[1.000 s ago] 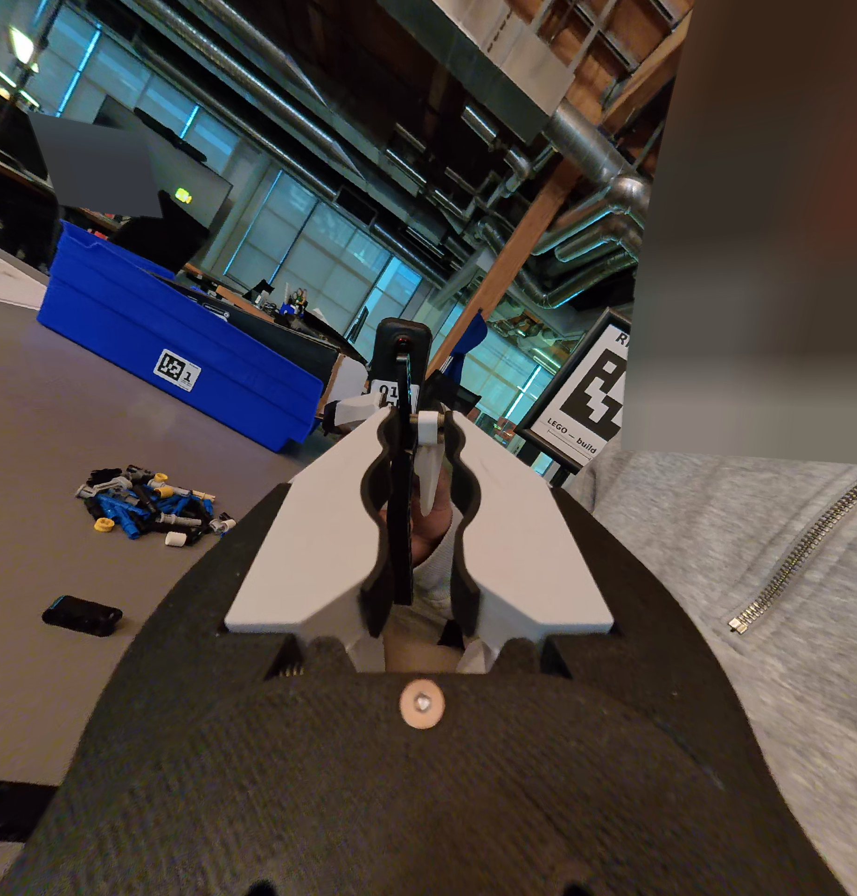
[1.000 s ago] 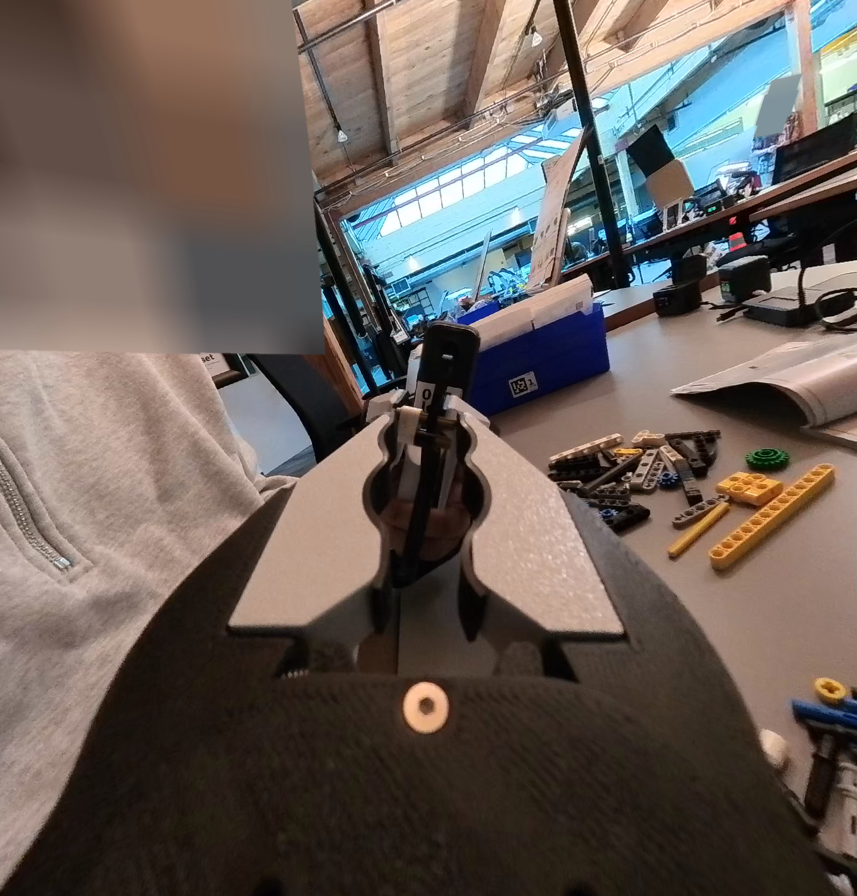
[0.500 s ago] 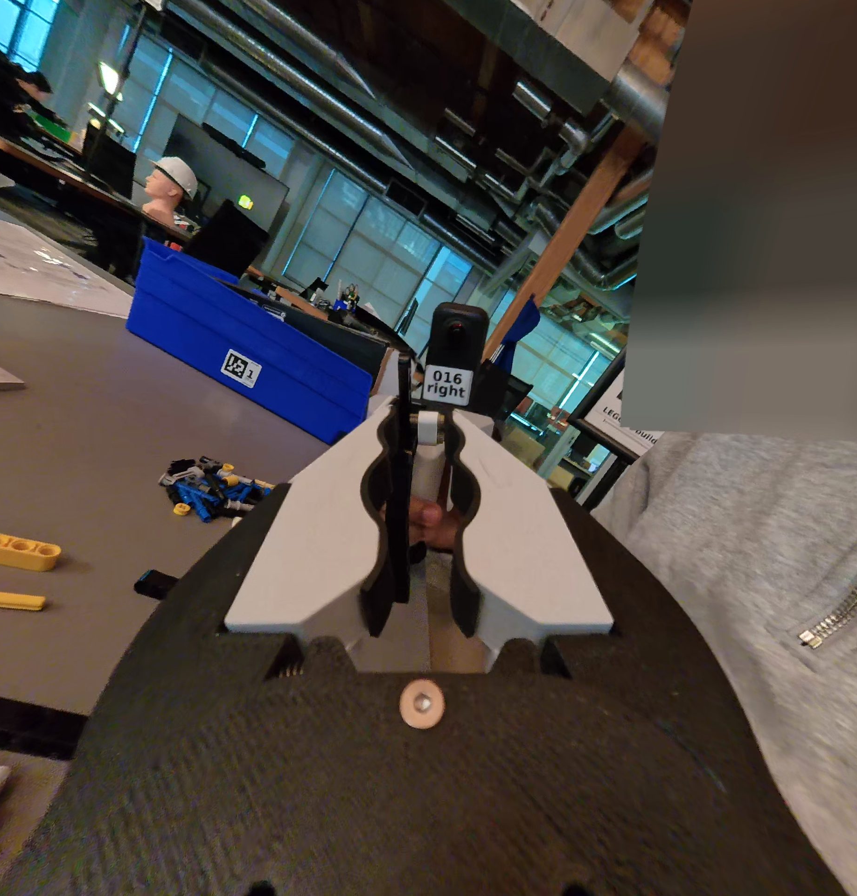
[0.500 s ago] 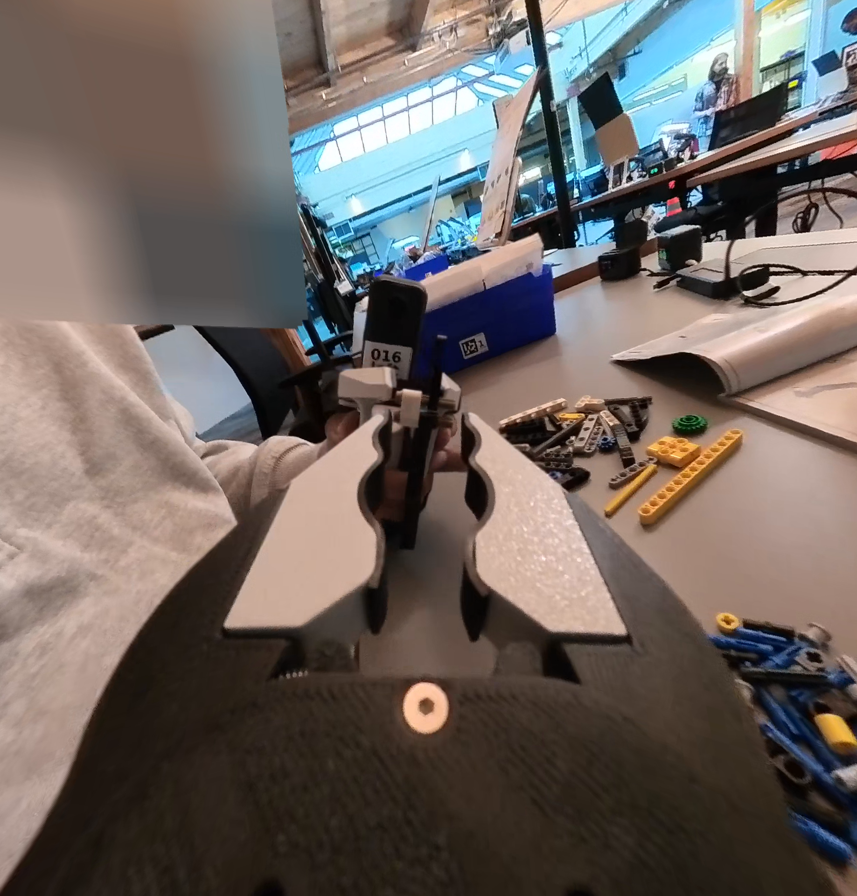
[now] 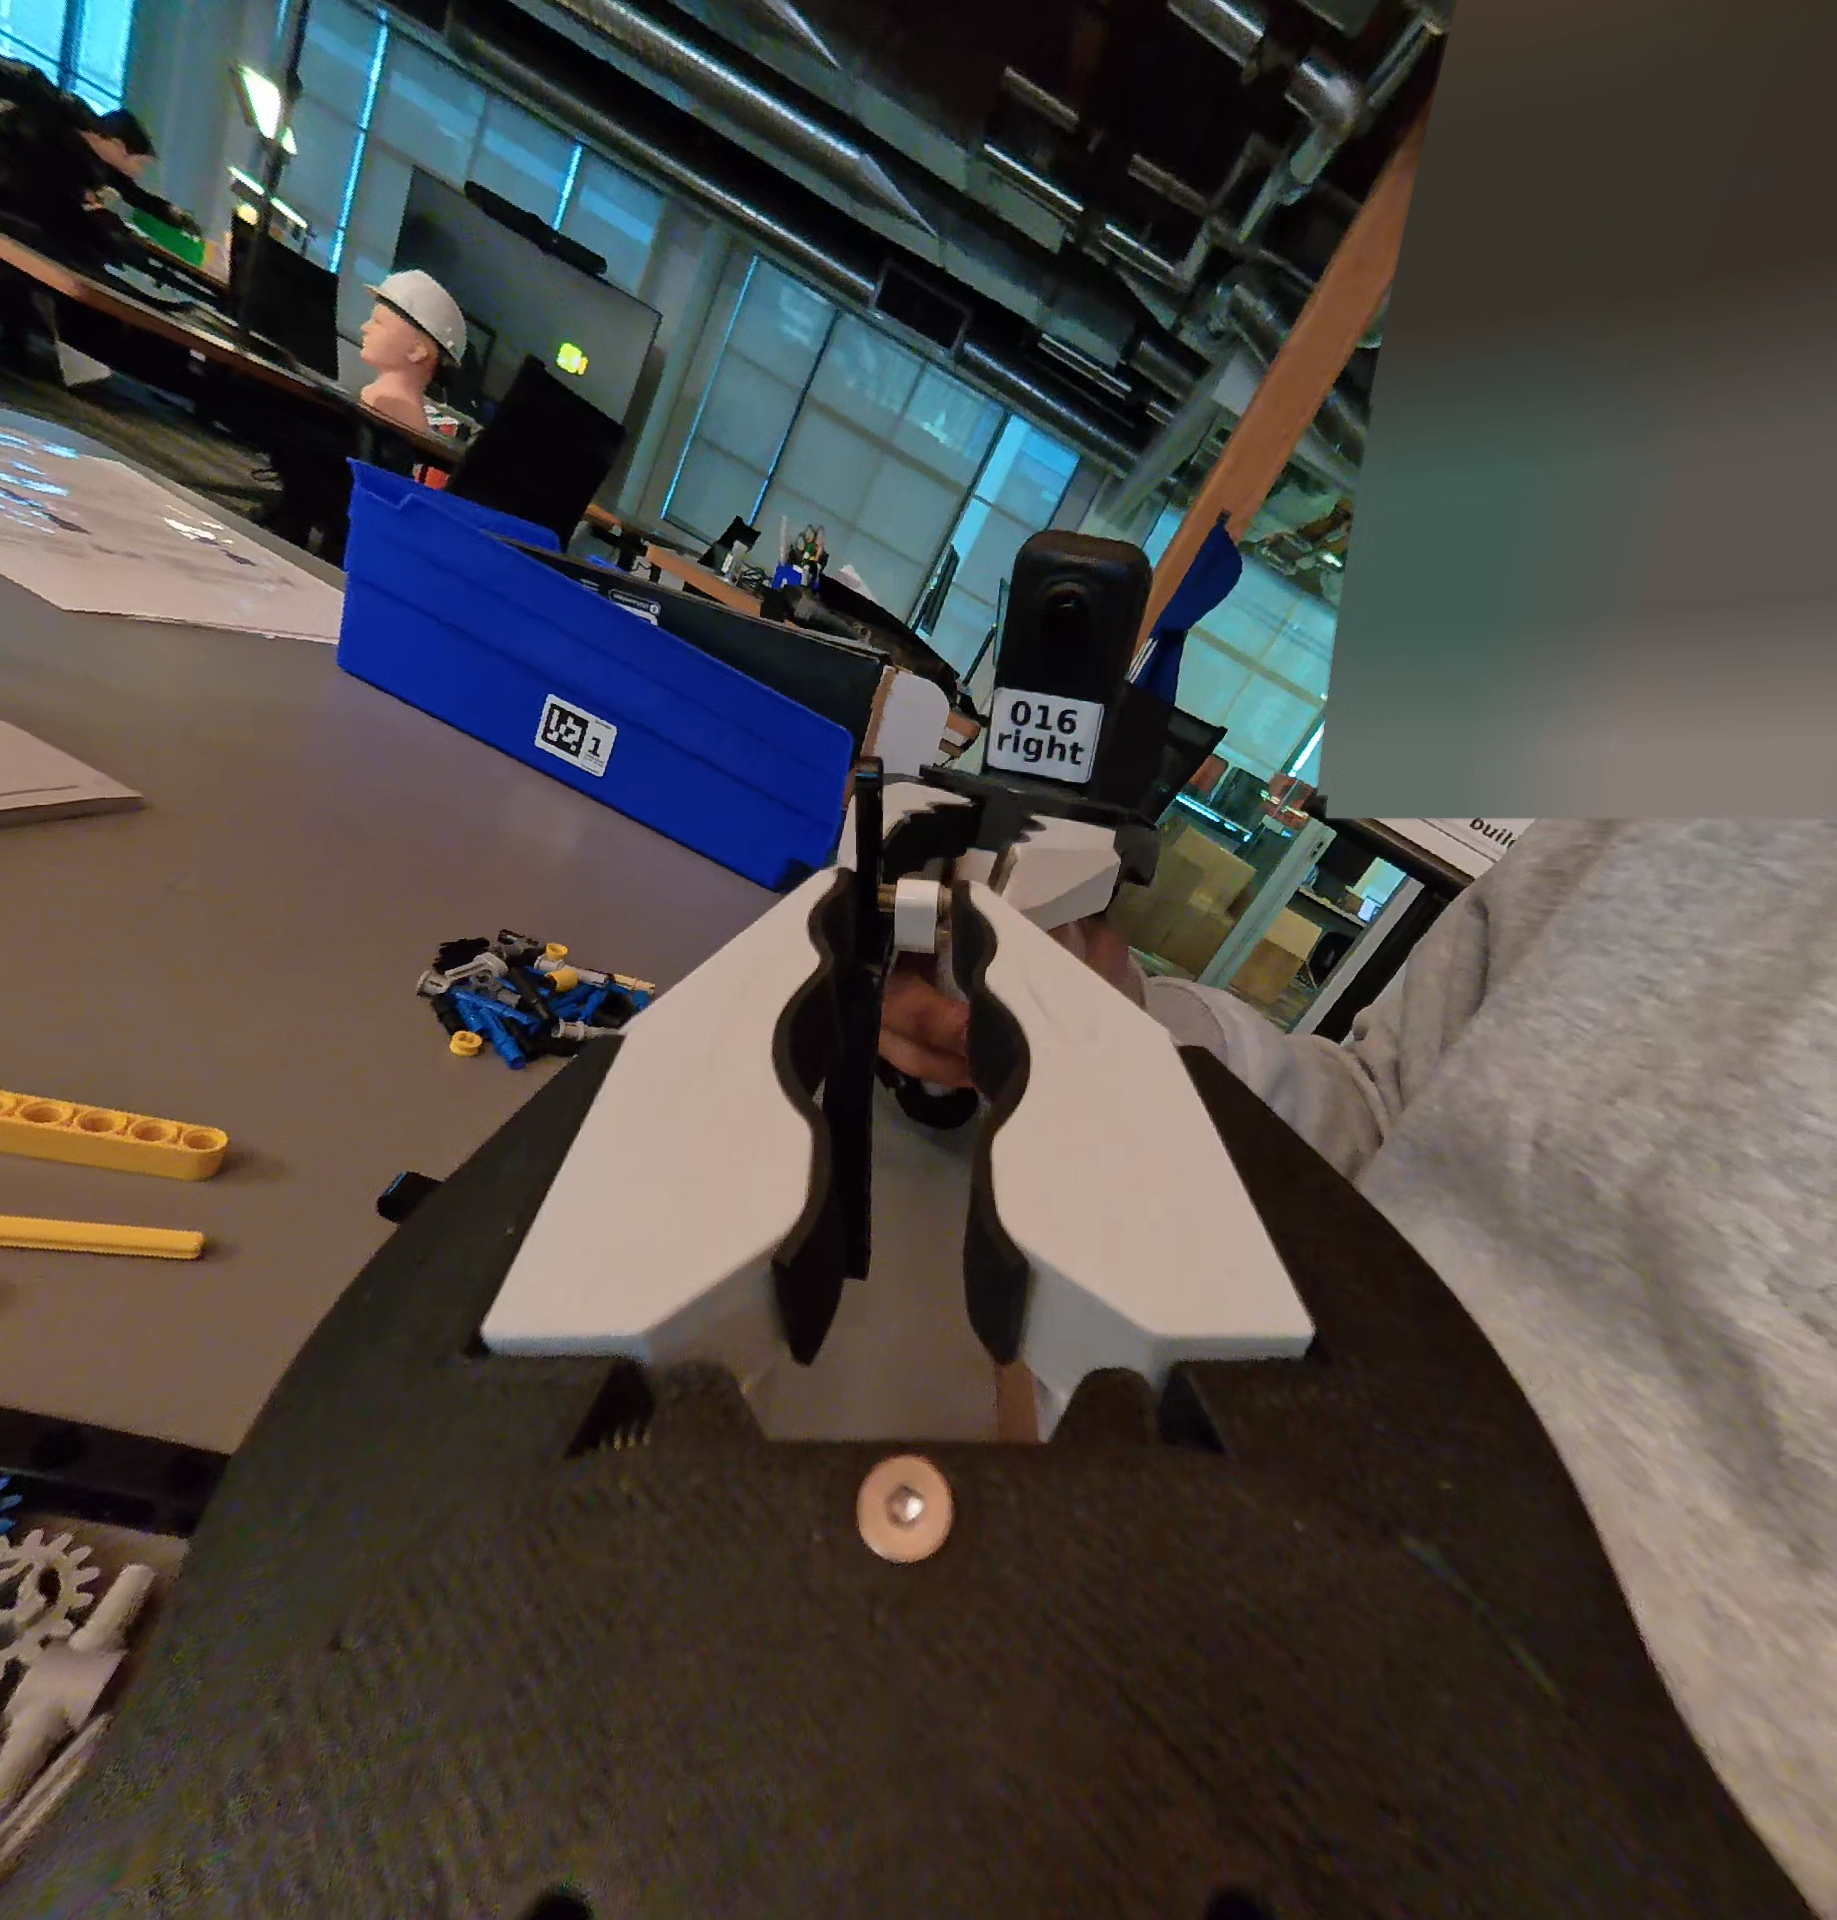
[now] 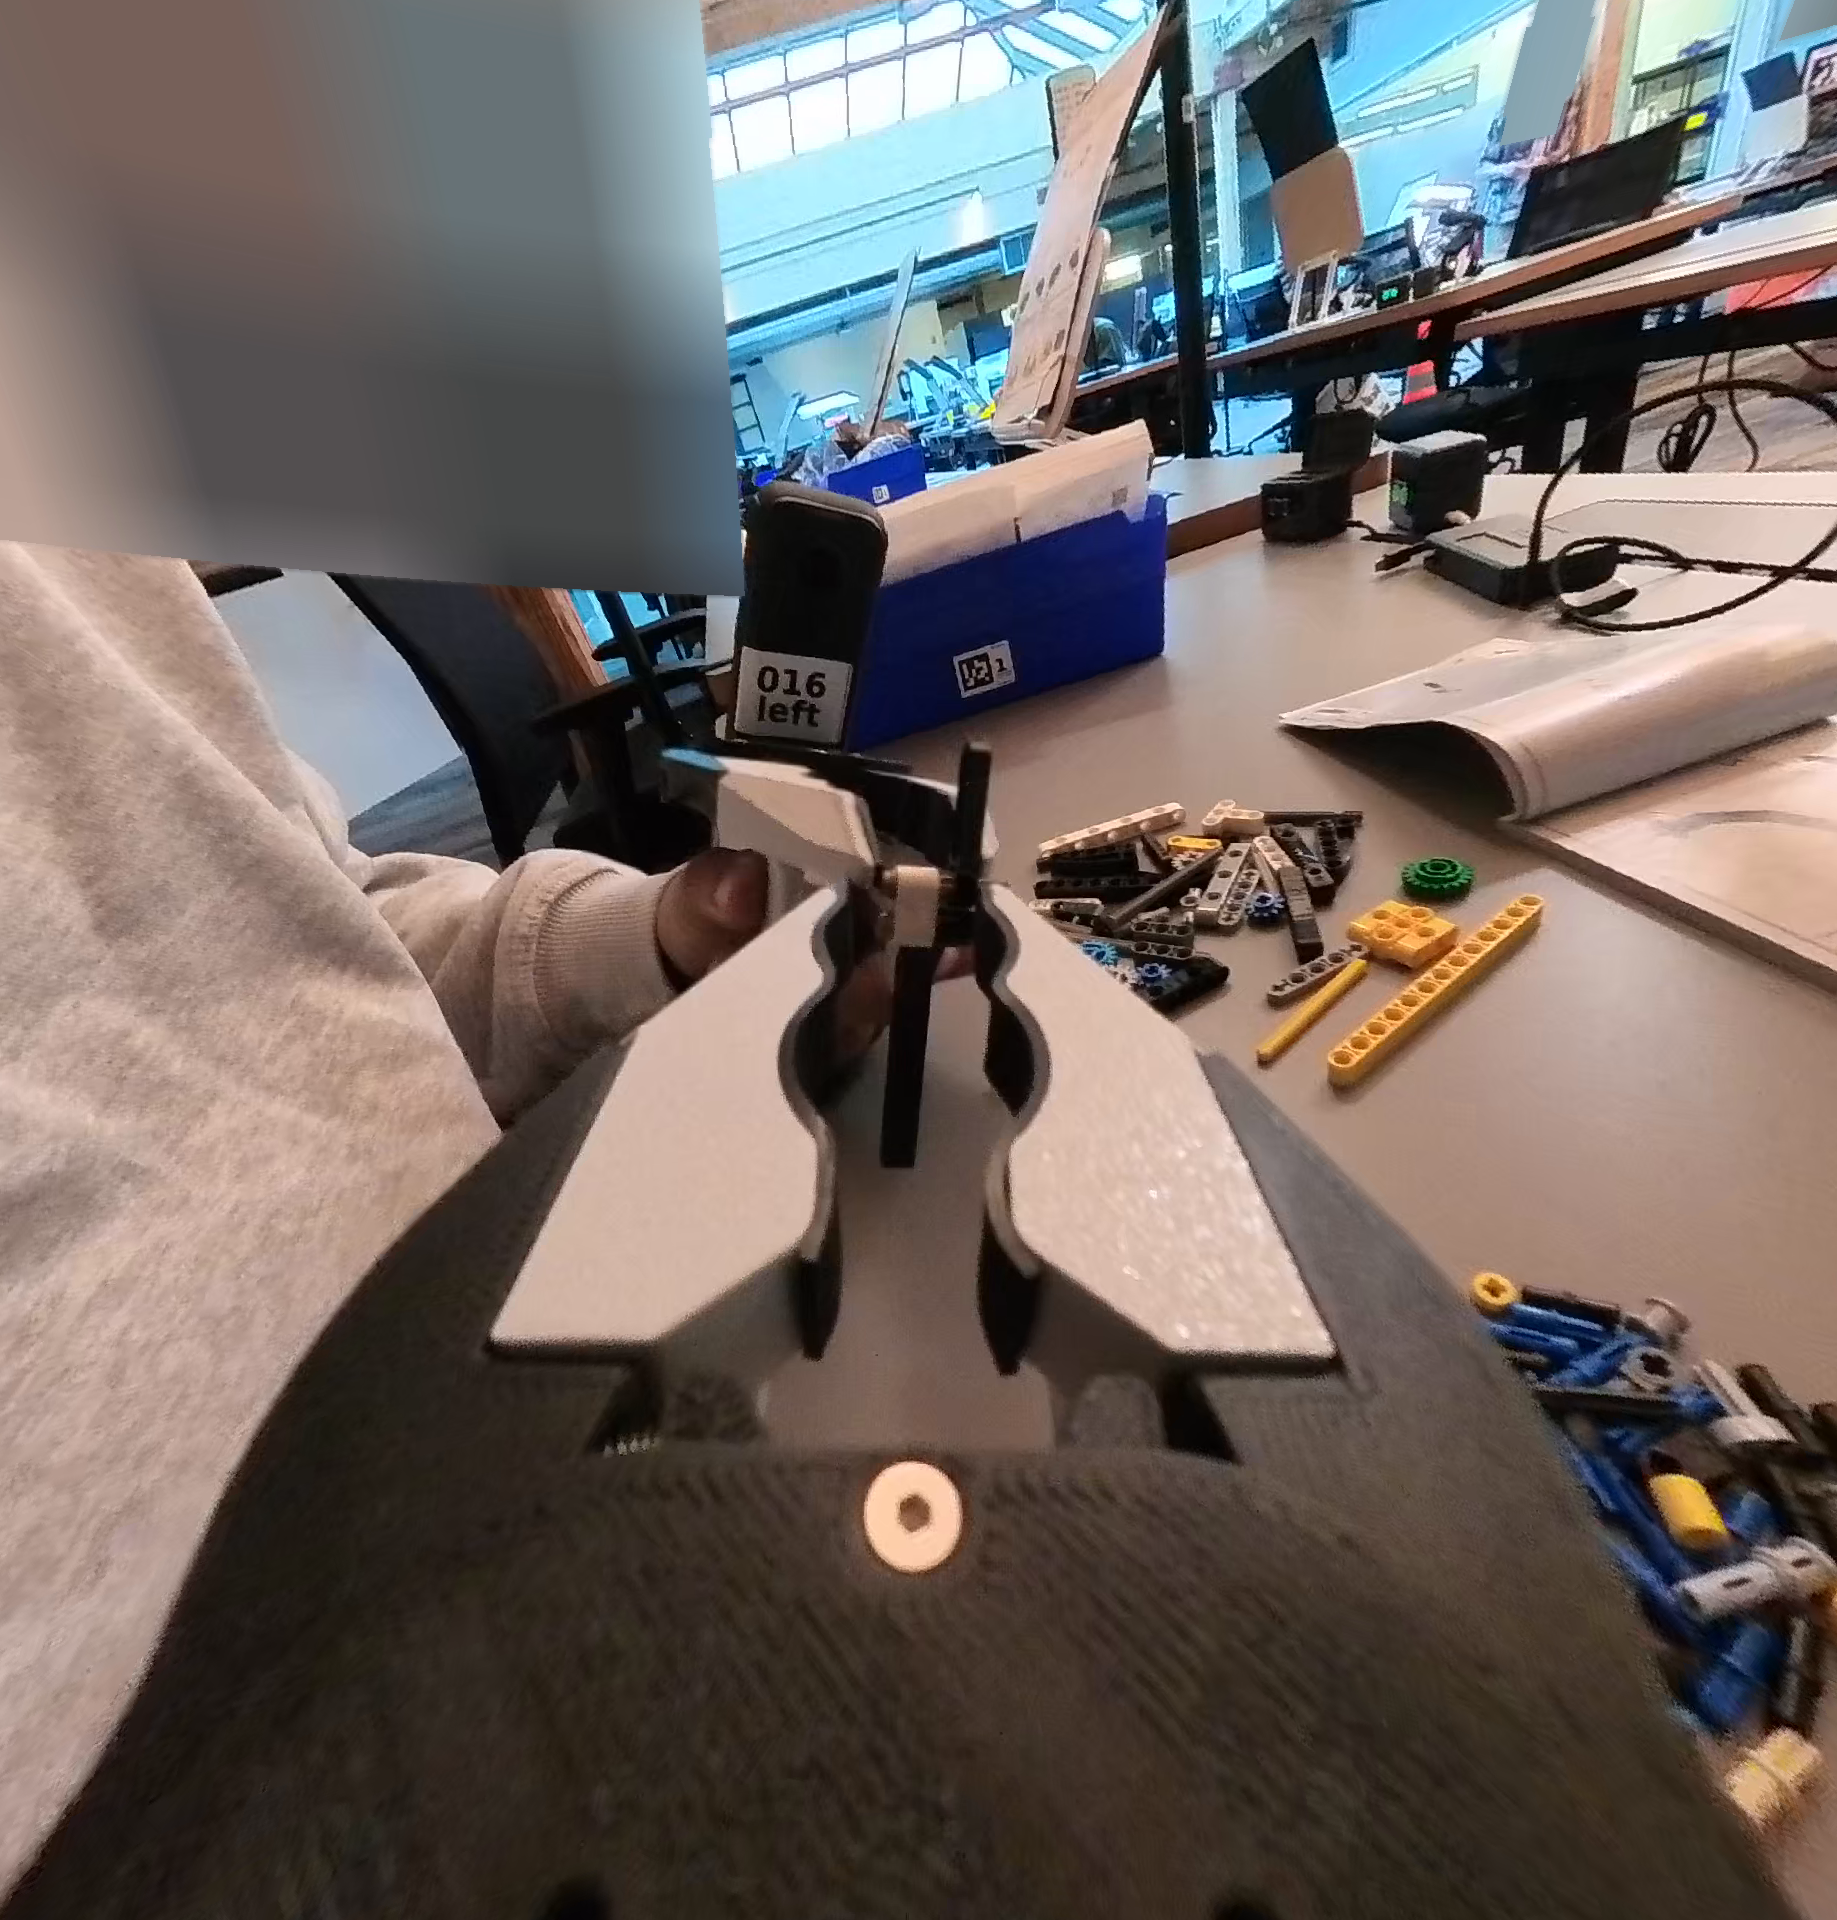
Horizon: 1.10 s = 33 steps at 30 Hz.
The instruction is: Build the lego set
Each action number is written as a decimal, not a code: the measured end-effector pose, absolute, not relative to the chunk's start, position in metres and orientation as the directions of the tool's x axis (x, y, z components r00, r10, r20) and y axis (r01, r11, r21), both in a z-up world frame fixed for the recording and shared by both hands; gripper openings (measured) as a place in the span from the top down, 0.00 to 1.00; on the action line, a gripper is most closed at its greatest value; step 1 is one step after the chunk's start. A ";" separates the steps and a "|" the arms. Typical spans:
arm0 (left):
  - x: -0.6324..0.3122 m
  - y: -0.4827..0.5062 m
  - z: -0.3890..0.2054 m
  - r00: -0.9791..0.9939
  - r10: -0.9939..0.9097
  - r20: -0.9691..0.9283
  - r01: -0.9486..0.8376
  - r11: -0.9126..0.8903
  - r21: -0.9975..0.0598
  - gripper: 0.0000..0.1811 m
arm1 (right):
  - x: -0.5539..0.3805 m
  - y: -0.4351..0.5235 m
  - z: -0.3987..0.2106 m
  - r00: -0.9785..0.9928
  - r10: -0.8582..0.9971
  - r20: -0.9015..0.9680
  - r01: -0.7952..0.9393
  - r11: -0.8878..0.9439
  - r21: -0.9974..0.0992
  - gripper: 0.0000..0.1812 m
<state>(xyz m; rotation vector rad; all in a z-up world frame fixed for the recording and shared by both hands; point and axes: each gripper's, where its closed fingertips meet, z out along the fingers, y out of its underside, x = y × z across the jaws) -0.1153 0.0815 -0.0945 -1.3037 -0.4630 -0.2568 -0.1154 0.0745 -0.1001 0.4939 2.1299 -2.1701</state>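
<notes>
Left wrist view: the left gripper (image 5: 898,914) is clenched on a black lego beam (image 5: 854,1049) and the white connector (image 5: 916,914) at its tips, raised above the grey table (image 5: 270,883). The right gripper (image 5: 981,847) meets it tip to tip. A pile of blue pins (image 5: 524,997) and a yellow beam (image 5: 93,1127) lie on the table.

Right wrist view: the right gripper (image 6: 919,904) grasps the same white connector (image 6: 914,902); the black lego beam (image 6: 909,1039) stands upright between its fingers. Loose lego beams (image 6: 1194,883) lie beyond, near a blue bin (image 6: 1007,623).

Matt grey table (image 5: 301,894); glossy plastic yellow beam (image 5: 83,1127).
</notes>
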 end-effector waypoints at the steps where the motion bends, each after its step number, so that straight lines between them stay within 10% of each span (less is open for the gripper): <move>1: -0.115 0.082 -0.096 0.883 0.080 0.463 0.433 0.247 -0.867 0.91 | -0.115 0.075 -0.101 -0.947 0.181 -0.265 0.263 -0.035 -0.964 0.89; 24: -0.115 0.084 -0.098 0.871 0.059 0.489 0.462 0.244 -0.853 0.94 | -0.114 0.078 -0.104 -0.951 0.164 -0.263 0.261 -0.034 -0.965 0.91; 33: -0.120 0.071 -0.083 0.842 -0.013 0.539 0.509 0.350 -0.786 0.93 | -0.122 0.085 -0.088 -0.924 0.121 -0.363 0.338 -0.188 -0.922 0.76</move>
